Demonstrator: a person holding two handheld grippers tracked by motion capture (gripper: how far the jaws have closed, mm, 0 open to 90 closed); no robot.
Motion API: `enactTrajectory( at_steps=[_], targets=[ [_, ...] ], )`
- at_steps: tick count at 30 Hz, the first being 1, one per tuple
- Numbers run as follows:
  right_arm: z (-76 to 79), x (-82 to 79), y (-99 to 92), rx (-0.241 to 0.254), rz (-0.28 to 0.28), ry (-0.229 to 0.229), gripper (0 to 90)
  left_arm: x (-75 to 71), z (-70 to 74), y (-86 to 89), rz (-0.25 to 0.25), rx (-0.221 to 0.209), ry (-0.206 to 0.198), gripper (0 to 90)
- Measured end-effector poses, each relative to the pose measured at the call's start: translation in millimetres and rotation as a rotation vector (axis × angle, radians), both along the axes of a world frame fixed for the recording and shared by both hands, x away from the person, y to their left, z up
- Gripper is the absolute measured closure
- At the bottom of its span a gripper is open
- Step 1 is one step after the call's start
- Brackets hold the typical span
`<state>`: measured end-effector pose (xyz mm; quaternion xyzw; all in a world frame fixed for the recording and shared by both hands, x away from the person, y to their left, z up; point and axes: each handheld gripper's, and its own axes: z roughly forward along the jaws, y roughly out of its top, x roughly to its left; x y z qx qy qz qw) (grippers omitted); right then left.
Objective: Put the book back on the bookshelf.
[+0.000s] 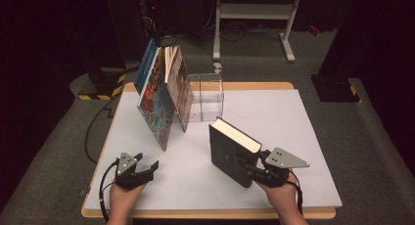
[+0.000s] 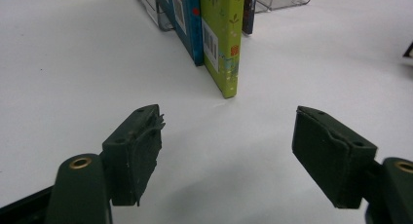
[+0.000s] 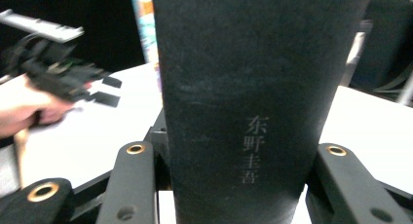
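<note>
Right claw clamped on black book, jaws pressing both covers near the spine, seen close up in right gripper view with spine lettering facing the camera. Book stood upright on its edge on the desk, right of centre, page block facing up and back, slightly angled. Right hand coming in from the bottom edge, grey plate on top of the claw. Left claw wide open, nothing between the jaws, hovering low over bare desk at front left; in left gripper view both pads apart with white surface between. Left hand below it, cable trailing off the desk edge. Further back, row of colourful picture books leaning to the right against a clear plastic stand, well apart from the black book. In left gripper view, green book and blue book straight ahead of the open jaws, bottom edges on the desk. Dark floor around, white frame behind.
</note>
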<state>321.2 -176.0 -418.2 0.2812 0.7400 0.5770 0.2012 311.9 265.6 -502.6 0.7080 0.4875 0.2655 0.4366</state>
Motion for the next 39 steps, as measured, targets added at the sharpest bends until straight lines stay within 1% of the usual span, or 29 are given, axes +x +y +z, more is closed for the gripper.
enactTrajectory(
  at_steps=[2, 3, 4, 5, 7, 8, 9, 10, 13, 14, 19, 22, 23, 25, 28, 31, 32, 33, 35, 39],
  targets=[
    [-0.3, 4.1, -6.7, 0.011, -0.059, -0.007, 53.8, 0.0, 0.0, 0.1, -0.001, 0.0, 0.0, 26.6],
    [-0.8, 5.6, -9.1, 0.013, -0.075, -0.016, 53.8, 0.0, 0.0, 0.1, -0.001, 0.0, 0.001, 26.6],
    [-2.2, 7.8, -12.5, 0.009, -0.104, -0.032, 53.8, 0.2, 0.0, 0.0, -0.002, 0.0, 0.002, 26.7],
    [-3.7, 8.9, -14.2, 0.009, -0.13, -0.032, 53.8, 0.4, -0.1, 0.0, -0.003, -0.001, 0.004, 26.8],
    [-7.8, 11.3, -16.8, -0.003, -0.16, -0.031, 53.7, 0.8, -0.2, 0.0, -0.003, 0.002, 0.006, 26.8],
    [-10.3, 10.8, -19.1, 0.01, -0.162, -0.029, 53.6, 0.9, -0.2, -0.2, -0.004, 0.002, 0.008, 26.8],
    [-11.0, 10.7, -19.8, 0.01, -0.159, -0.025, 53.5, 1.1, -0.2, -0.3, -0.005, 0.005, 0.01, 26.9],
    [-11.5, 9.7, -19.6, 0.005, -0.16, -0.031, 53.3, 1.3, -0.3, -0.5, -0.005, 0.009, 0.012, 26.9],
    [-12.8, 4.8, -18.6, -0.01, -0.163, -0.029, 52.6, 1.6, -0.7, -1.3, -0.004, 0.009, 0.016, 26.9],
    [-13.6, 3.3, -19.0, -0.01, -0.165, -0.027, 52.3, 2.2, -0.8, -1.3, -0.007, 0.012, 0.023, 26.9],
    [-14.1, 1.5, -20.8, 0.001, -0.169, 0.003, 50.3, 4.0, -1.3, -0.2, -0.002, -0.002, 0.041, 26.0],
    [-13.0, 1.1, -19.9, -0.013, -0.165, 0.011, 48.5, 4.6, -1.5, 1.2, 0.0, -0.013, 0.047, 25.7],
    [-12.8, 1.2, -19.4, -0.011, -0.172, 0.017, 48.4, 4.6, -1.6, 1.8, 0.001, -0.02, 0.047, 25.6],
    [-12.2, 1.7, -17.5, -0.028, -0.185, 0.036, 47.4, 4.6, -1.6, 2.4, -0.001, -0.023, 0.046, 25.7],
    [-10.5, 1.4, -16.0, -0.038, -0.197, 0.032, 45.8, 4.7, -1.7, 2.2, -0.003, -0.023, 0.048, 25.7],
    [-8.7, 3.1, -16.4, -0.026, -0.195, 0.037, 44.0, 5.0, -1.7, 2.8, 0.0, -0.027, 0.05, 25.7],
    [-7.8, 5.1, -16.9, -0.011, -0.19, 0.05, 44.0, 5.0, -1.8, 3.3, 0.001, -0.035, 0.051, 25.7],
    [-7.3, 5.2, -16.7, -0.007, -0.191, 0.052, 44.0, 4.9, -1.8, 3.5, 0.002, -0.037, 0.05, 25.7],
    [-5.4, 5.2, -15.9, -0.007, -0.197, 0.061, 44.0, 5.1, -1.8, 3.8, 0.003, -0.038, 0.052, 25.7],
    [1.8, 4.4, -11.8, -0.021, -0.222, 0.071, 44.0, 5.7, -2.0, 4.0, 0.003, -0.04, 0.058, 25.7]
  ],
)
